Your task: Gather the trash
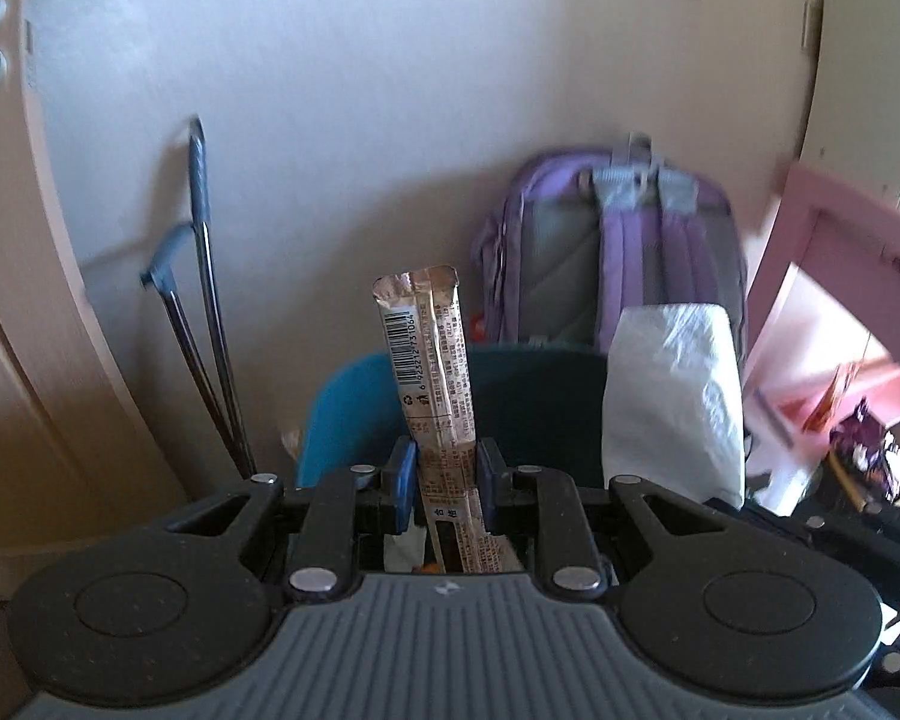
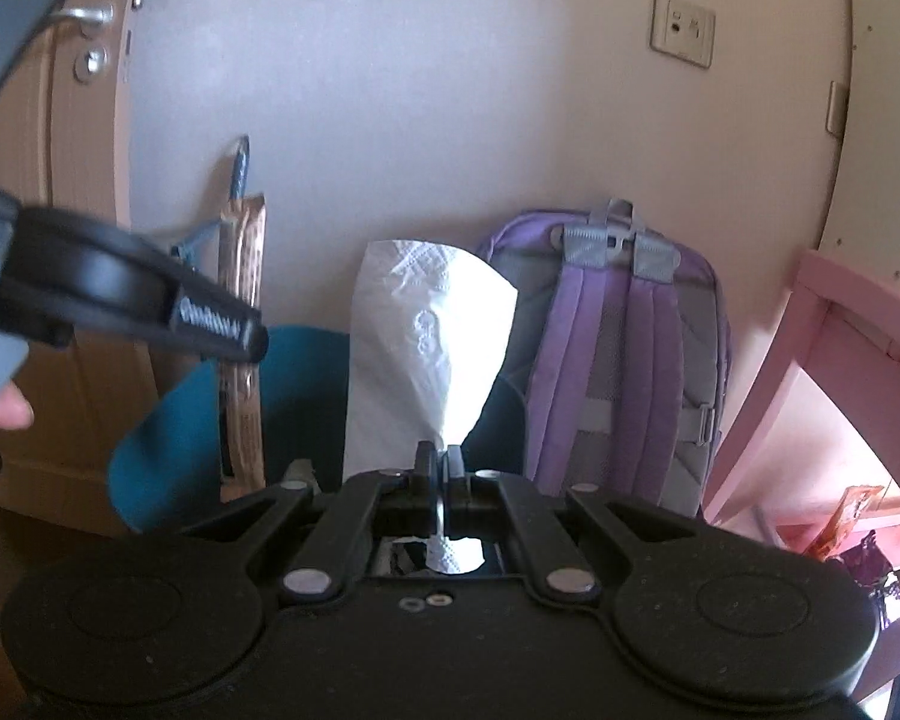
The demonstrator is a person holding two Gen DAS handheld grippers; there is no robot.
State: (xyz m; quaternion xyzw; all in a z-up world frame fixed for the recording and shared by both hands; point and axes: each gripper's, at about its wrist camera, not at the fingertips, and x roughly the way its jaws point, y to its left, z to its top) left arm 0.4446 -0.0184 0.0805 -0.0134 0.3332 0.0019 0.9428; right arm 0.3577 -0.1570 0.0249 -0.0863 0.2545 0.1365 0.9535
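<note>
My left gripper point(image 1: 447, 468) is shut on a long brown snack wrapper point(image 1: 432, 354) with a barcode, which stands up between the blue pads. My right gripper point(image 2: 440, 463) is shut on a white paper tissue point(image 2: 414, 354) that fans upward. Just beyond both grippers stands a teal trash bin point(image 1: 354, 414), point(image 2: 168, 456); its open mouth lies behind the wrapper and the tissue. In the left wrist view the tissue point(image 1: 672, 402) shows at the right. In the right wrist view the left gripper's body and the wrapper point(image 2: 243, 324) show at the left.
A purple backpack point(image 1: 606, 246), point(image 2: 624, 360) leans on the wall behind the bin. A cane point(image 1: 201, 300) leans at the left beside a door point(image 1: 6, 276). A pink shelf point(image 1: 834, 276), point(image 2: 822, 372) with colourful wrappers point(image 2: 846, 522) stands at the right.
</note>
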